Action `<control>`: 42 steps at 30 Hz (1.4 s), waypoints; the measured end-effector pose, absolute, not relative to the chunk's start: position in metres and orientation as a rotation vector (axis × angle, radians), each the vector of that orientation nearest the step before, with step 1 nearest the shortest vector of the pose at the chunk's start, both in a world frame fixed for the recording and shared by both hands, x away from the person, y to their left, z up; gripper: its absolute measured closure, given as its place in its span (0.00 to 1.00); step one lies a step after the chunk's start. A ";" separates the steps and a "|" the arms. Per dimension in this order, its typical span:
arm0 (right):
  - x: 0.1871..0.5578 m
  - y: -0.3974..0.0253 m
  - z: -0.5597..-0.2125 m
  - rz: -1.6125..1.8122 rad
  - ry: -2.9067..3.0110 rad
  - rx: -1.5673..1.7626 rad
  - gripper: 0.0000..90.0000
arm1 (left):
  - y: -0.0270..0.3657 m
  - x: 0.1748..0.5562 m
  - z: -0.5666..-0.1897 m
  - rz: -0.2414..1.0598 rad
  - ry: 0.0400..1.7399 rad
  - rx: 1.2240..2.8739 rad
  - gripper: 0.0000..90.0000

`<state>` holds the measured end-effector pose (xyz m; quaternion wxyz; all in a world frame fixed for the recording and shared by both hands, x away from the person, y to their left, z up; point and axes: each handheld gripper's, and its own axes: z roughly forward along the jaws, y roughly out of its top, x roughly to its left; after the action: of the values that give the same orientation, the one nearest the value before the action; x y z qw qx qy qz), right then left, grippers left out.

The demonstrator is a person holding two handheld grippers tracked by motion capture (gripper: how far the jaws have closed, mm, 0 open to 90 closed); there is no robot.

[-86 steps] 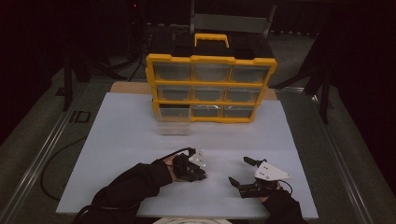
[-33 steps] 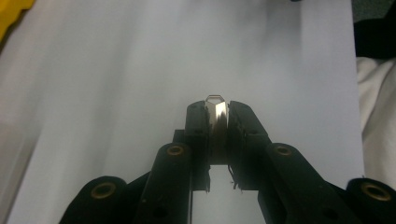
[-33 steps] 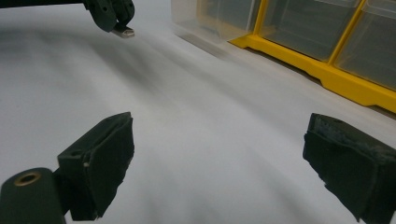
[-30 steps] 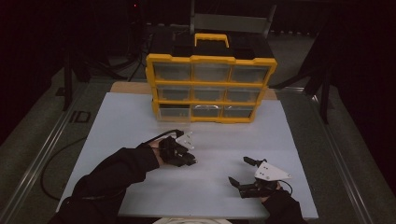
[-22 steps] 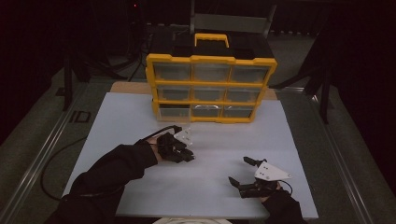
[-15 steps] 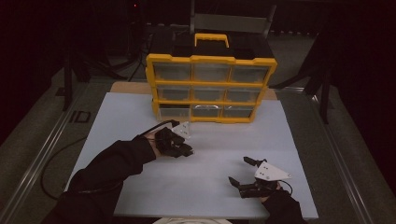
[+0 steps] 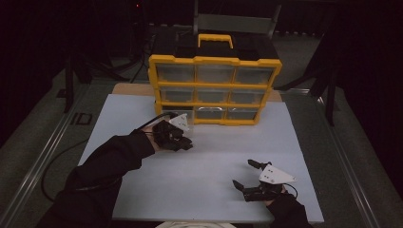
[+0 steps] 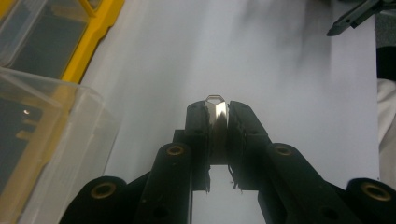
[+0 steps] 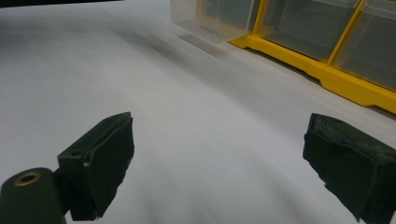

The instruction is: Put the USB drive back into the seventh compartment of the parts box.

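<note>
- High view: the left gripper (image 7: 183, 141) hangs over the white table (image 7: 294, 142), just in front of the bottom-left drawer (image 7: 172, 112) of the yellow drawer box (image 7: 215, 88). That clear drawer stands pulled out a little toward the near side.
- High view: the right gripper (image 7: 244, 175) rests low near the table's near right edge, well apart from the box, with its jaws spread wide.
- Left gripper view: the jaws are closed narrowly on a small metal clip (image 8: 216, 114), a thin shiny piece held upright between the pads, its looped tip poking out past them. What kind of piece it is stays hard to tell, as most of it is hidden. The clear drawer (image 8: 51, 140) lies to the left, close by, and the other gripper's tip (image 8: 355, 16) shows at the far right.
- Right gripper view: the two black pads (image 9: 109, 154) stand wide apart over bare table, holding nothing. The box's yellow base (image 9: 322, 77) runs along the far right.
</note>
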<state>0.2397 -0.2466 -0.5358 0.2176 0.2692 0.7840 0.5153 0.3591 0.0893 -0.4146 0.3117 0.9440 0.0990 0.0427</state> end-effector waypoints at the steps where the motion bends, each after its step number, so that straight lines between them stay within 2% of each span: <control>1: 0.240 -0.247 -0.536 1.427 2.171 0.745 0.10 | 0.090 0.360 -0.414 0.112 0.268 2.489 0.88; 19: 0.239 -0.246 -0.536 1.430 2.168 0.748 0.10 | 0.095 0.385 -0.401 0.112 0.332 2.473 0.88; 42: 0.239 -0.247 -0.536 1.433 2.168 0.746 0.10 | 0.104 0.426 -0.394 0.161 0.494 2.473 0.88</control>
<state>0.2395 -0.2468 -0.5356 0.2173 0.2692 0.7828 0.5172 0.4256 0.1043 -0.3938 0.3025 0.9328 0.1863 0.0607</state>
